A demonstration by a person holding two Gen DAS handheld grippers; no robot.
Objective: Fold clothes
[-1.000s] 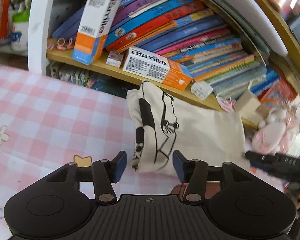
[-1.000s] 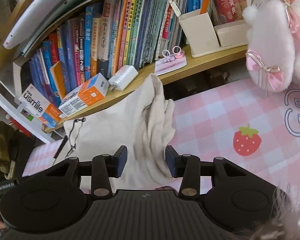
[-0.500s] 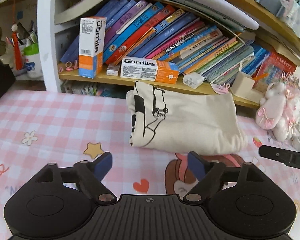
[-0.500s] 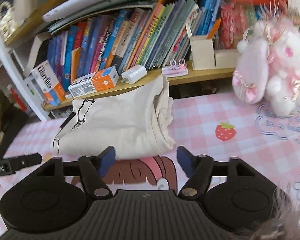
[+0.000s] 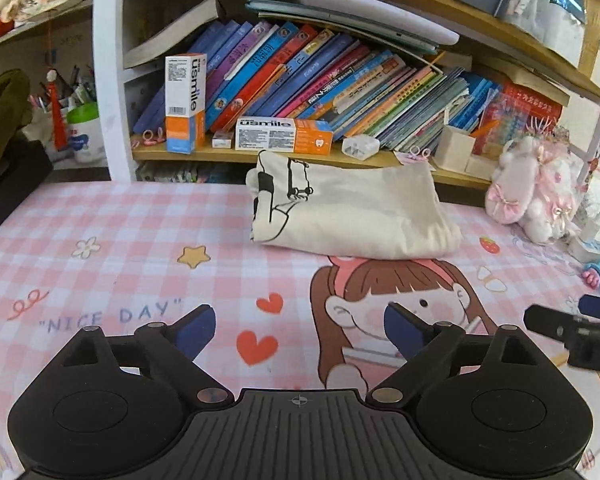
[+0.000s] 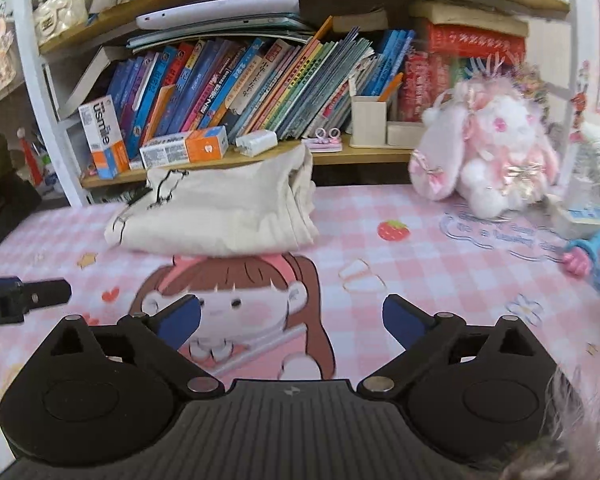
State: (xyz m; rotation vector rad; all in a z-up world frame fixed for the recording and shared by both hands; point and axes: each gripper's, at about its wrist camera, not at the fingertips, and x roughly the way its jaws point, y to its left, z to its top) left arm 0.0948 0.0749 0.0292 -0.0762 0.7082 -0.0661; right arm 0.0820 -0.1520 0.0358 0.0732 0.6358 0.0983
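A cream garment with a black line print (image 5: 352, 210) lies folded in a compact bundle on the pink checked cloth, against the low bookshelf; it also shows in the right wrist view (image 6: 216, 212). My left gripper (image 5: 300, 330) is open and empty, well back from the bundle above the cartoon girl print. My right gripper (image 6: 292, 320) is open and empty too, also back from the bundle. Each gripper's tip shows at the edge of the other's view.
A bookshelf (image 5: 300, 156) with slanted books and toothpaste boxes (image 5: 284, 134) stands right behind the garment. A pink plush rabbit (image 6: 488, 156) sits at the right. Small toys (image 6: 584, 256) lie at the far right edge. A dark bag (image 5: 4, 152) is at the left.
Both grippers have opened wide, let go of the garment and pulled back from it. The folded bundle stays by the shelf.
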